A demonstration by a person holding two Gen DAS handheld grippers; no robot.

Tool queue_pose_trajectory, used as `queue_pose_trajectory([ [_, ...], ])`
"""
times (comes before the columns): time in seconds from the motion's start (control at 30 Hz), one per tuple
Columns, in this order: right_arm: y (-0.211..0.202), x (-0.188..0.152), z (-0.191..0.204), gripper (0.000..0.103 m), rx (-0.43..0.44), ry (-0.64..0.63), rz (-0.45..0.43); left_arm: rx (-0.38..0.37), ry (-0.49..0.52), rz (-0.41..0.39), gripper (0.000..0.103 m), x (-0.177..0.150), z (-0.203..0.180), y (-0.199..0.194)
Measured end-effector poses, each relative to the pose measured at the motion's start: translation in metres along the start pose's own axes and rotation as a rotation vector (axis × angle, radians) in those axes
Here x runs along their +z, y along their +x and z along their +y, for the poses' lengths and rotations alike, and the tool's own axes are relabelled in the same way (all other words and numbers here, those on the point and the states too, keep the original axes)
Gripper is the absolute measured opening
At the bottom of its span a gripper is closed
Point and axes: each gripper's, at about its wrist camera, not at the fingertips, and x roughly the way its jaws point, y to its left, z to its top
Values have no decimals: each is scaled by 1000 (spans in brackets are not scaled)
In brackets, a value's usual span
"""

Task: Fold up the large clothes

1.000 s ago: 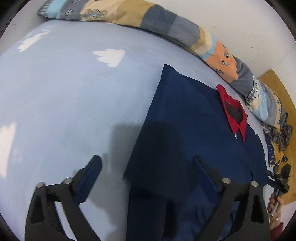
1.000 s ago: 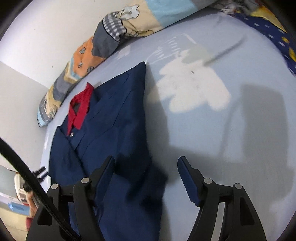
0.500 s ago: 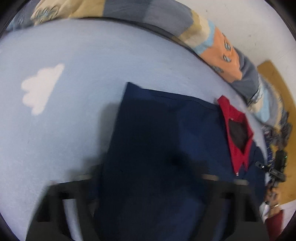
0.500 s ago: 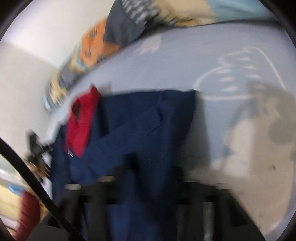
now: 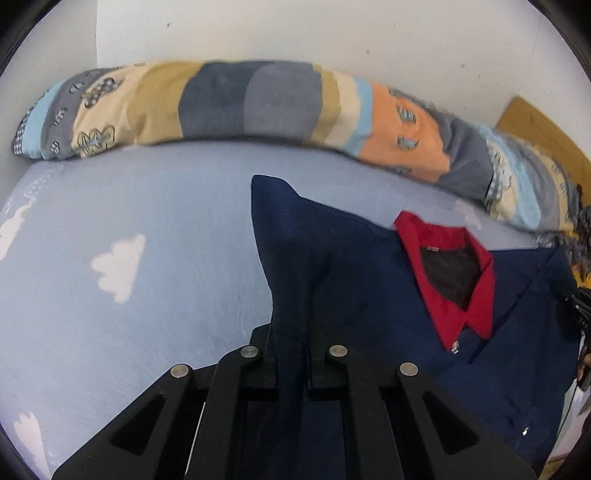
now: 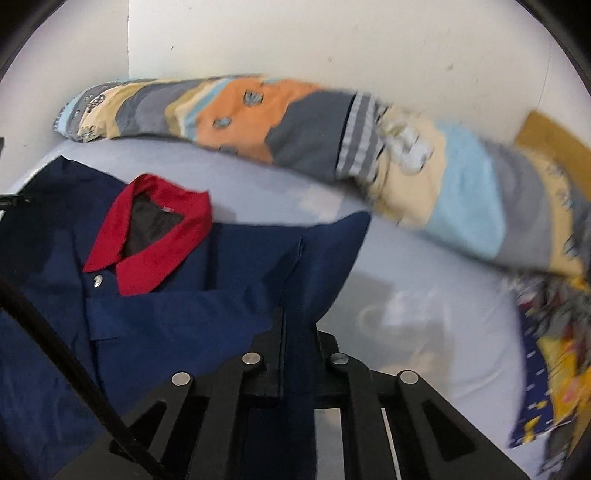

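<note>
Grippers both had fabric between closed jaws. Left gripper (image 5: 290, 365) pinched a fold of the navy jacket (image 5: 369, 295), the cloth rising between the fingers (image 5: 264, 369) to a raised corner peak; right gripper (image 6: 297, 369) clamped the opposite edge of the same jacket (image 6: 184, 314), with a similar peak standing just above its fingers (image 6: 266, 373). A black cable (image 6: 55, 354) crossed the lower left of the right wrist view. The jacket lay front-up on a pale blue bedsheet (image 5: 129, 314) printed with white clouds (image 5: 118, 266), the gripped edges lifted and the middle resting on the sheet. Red collar (image 5: 454, 280) lay open toward the far side, a metal snap (image 5: 455, 346) just below it. Beyond the jacket, a long patchwork bolster (image 5: 258, 107) ran along the white wall (image 5: 295, 33). Some patterned blue-and-yellow fabric (image 6: 550, 380) lay at the sheet's right edge, blurred.
</note>
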Motion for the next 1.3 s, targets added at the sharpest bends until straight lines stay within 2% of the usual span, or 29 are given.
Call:
queue_pose_trajectory([
  [0.13,-14,16,-4,5,-96,-39,-52,4,13,-33,8,20,-5,-13],
  [0.2,-18,29,-13,4,-93,-12,-70,-3,-2,-59,8,33,-4,-20],
  [0.23,-21,37,-18,4,-119,-1,-101,10,-3,-88,7,41,-4,-26],
  [0.3,-17,48,-24,3,-103,25,-101,40,-10,-126,4,53,-1,-29],
  [0.33,-13,52,-28,3,-106,35,-104,38,-41,-120,4,60,6,-24],
  [0.4,9,55,-35,3,-76,63,-63,20,-57,-36,4,65,16,-2],
  [0.47,42,48,-41,4,-64,97,8,85,-23,71,6,55,23,37],
  [0.5,59,43,-42,14,-82,117,53,139,-13,157,14,43,28,62],
  [0.53,74,37,-45,22,-100,142,96,166,-21,199,19,35,32,74],
  [0.57,93,27,-51,46,-105,174,170,188,-20,232,25,22,37,86],
  [0.6,99,21,-55,49,-104,189,199,194,-1,225,36,14,39,90],
  [0.63,97,14,-60,50,-133,199,194,214,13,204,52,8,40,86],
  [0.67,90,12,-65,52,-164,205,182,231,20,181,59,6,42,80],
  [0.73,65,11,-71,53,-190,200,119,202,12,117,63,5,50,54],
  [0.8,30,12,-67,59,-203,165,38,177,6,63,64,7,58,25],
  [0.83,13,13,-60,61,-188,143,-1,184,9,37,68,8,60,14],
  [0.9,-15,13,-46,65,-60,131,-64,182,-5,-7,72,8,64,-10],
  [1.0,-30,4,-19,65,101,139,-53,98,-31,-33,72,0,57,-30],
  [1.07,-25,-7,1,65,182,124,-13,74,13,-24,72,-14,40,-31],
  [1.1,-21,-13,11,65,198,107,11,84,53,-10,72,-24,30,-25],
  [1.17,-7,-31,41,65,208,33,80,159,104,46,72,-43,21,0],
  [1.23,14,-50,53,64,176,-5,189,233,101,137,76,-63,30,34],
  [1.27,32,-63,56,64,118,-30,255,217,80,142,76,-71,36,40],
  [1.3,36,-67,52,64,122,-13,255,205,48,116,77,-73,40,36],
])
